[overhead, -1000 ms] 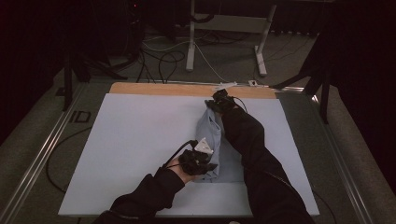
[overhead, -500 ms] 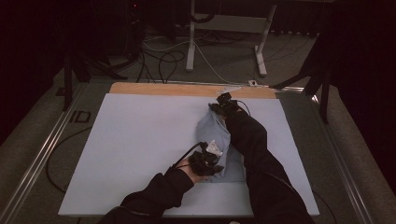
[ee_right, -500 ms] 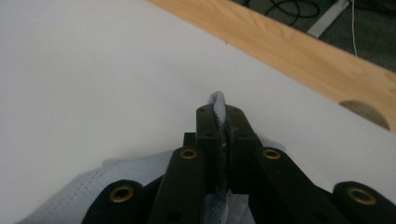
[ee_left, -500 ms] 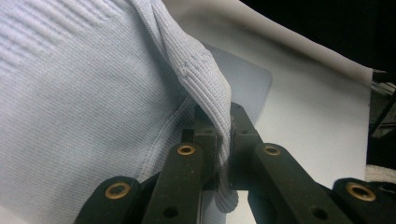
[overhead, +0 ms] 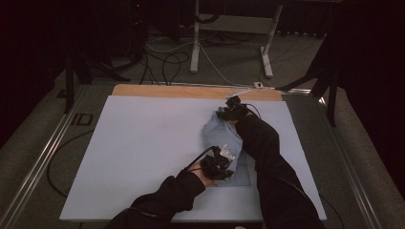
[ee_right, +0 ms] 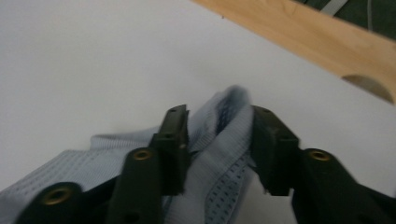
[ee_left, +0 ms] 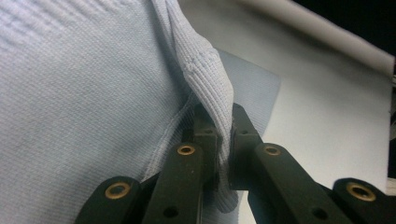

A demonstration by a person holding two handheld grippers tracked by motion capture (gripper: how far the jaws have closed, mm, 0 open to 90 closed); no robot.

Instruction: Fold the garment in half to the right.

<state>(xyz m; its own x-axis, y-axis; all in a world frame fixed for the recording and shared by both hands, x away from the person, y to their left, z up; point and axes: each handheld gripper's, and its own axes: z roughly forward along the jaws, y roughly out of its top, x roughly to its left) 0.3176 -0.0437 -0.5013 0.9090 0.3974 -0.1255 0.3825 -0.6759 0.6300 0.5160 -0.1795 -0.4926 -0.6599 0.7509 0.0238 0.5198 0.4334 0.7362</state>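
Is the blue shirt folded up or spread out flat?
Folded up. The light blue garment lies as a narrow bundle on the table, its edges pinched by the left gripper and right gripper.

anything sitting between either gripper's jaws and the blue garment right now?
Nothing visible. The left gripper is already pinching a ribbed fold of the light blue knit garment, and the right gripper has a bunched edge between its jaws.

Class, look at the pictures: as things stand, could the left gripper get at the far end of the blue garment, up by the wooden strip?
Probably not: the left gripper is shut on the blue garment at its near end, and the right gripper occupies the far end.
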